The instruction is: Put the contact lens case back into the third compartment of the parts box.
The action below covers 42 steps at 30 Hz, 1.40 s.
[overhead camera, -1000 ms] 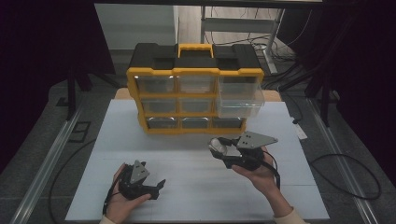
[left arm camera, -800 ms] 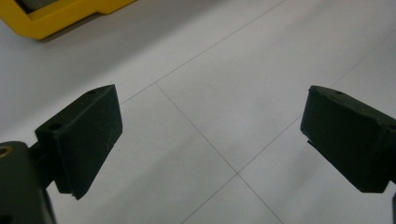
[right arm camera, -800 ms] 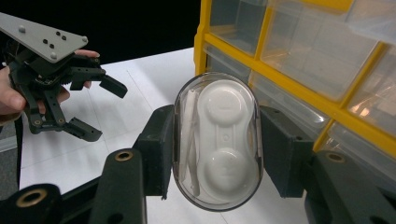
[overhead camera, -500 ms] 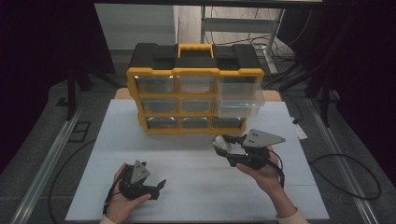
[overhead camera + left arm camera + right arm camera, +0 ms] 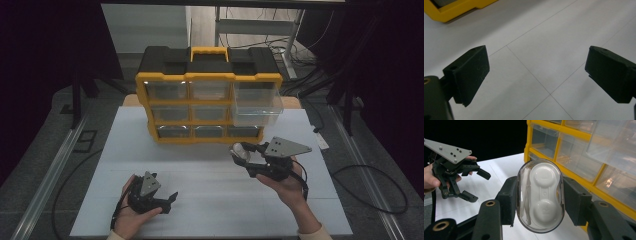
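Note:
A clear oval case (image 5: 541,195) with a white two-cup lens holder inside sits between the pads of my right gripper (image 5: 540,196), which is shut on it. In the high view this gripper (image 5: 242,155) holds the case (image 5: 239,151) above the white table, in front of the yellow-and-black drawer organizer (image 5: 210,102). One clear drawer (image 5: 257,105) at the organizer's right side is pulled out. My left gripper (image 5: 167,201) rests low at the front left, open, with bare table between its jaws (image 5: 536,75). It also appears in the right gripper view (image 5: 479,186).
The white table top (image 5: 200,170) spreads between the two hands. Metal rails (image 5: 55,165) run along its left side and cables (image 5: 370,190) lie on the floor at the right. The organizer's yellow frame (image 5: 559,147) is close behind the held case.
The right gripper with the case has drifted slightly to the right. The left gripper has stayed where it was.

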### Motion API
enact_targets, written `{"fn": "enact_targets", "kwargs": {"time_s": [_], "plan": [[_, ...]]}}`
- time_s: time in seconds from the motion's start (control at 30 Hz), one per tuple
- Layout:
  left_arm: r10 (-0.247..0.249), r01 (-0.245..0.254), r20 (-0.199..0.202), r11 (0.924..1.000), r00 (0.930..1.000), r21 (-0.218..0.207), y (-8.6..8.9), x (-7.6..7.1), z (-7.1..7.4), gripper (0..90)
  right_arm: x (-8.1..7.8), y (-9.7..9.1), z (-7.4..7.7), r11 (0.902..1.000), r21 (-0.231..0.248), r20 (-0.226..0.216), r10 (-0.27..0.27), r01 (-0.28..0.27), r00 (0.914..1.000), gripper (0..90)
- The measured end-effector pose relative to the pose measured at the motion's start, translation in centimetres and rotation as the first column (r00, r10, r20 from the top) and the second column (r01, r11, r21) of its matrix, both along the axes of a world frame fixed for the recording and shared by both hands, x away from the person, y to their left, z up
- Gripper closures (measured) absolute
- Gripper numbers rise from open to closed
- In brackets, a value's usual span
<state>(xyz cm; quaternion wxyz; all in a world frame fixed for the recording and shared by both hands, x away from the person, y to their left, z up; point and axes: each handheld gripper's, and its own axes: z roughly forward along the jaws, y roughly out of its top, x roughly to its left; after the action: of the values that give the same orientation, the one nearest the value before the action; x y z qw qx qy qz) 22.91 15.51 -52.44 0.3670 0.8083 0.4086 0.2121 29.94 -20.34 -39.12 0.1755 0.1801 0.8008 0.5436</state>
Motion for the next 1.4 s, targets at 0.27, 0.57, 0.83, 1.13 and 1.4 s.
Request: {"fn": "enact_targets", "kwargs": {"time_s": [0.27, 0.57, 0.83, 1.13, 1.4], "plan": [[-0.006, 0.006, 0.005, 1.0000, 1.0000, -0.003, -0.1, 0.0, 0.1, 6.1, -0.6, 0.0, 1.1, 0.9998, 0.022, 0.024, -0.004, 0.003, 0.9997, 49.4], [-0.003, 0.003, 0.000, 1.0000, 1.0000, -0.001, -0.1, 0.1, 0.0, 6.1, -1.2, -0.4, 2.5, 0.9985, 0.054, 0.046, -0.009, 0.006, 0.9989, 49.4], [-0.002, 0.002, 0.002, 1.0000, 1.0000, -0.001, -0.1, 0.1, 0.0, 6.1, -1.1, -0.4, 2.8, 0.9981, 0.062, 0.044, -0.011, 0.008, 0.9990, 49.4], [-0.003, 0.003, 0.000, 1.0000, 1.0000, 0.001, -0.1, 0.1, 0.0, 6.2, -0.9, -0.4, 3.4, 0.9964, 0.083, 0.058, -0.020, 0.015, 0.9981, 49.4], [-0.002, 0.002, -0.001, 1.0000, 1.0000, 0.002, -0.1, 0.1, -0.1, 6.1, -0.8, -0.6, 4.2, 0.9941, 0.108, 0.060, -0.017, 0.010, 0.9981, 49.4]]}}
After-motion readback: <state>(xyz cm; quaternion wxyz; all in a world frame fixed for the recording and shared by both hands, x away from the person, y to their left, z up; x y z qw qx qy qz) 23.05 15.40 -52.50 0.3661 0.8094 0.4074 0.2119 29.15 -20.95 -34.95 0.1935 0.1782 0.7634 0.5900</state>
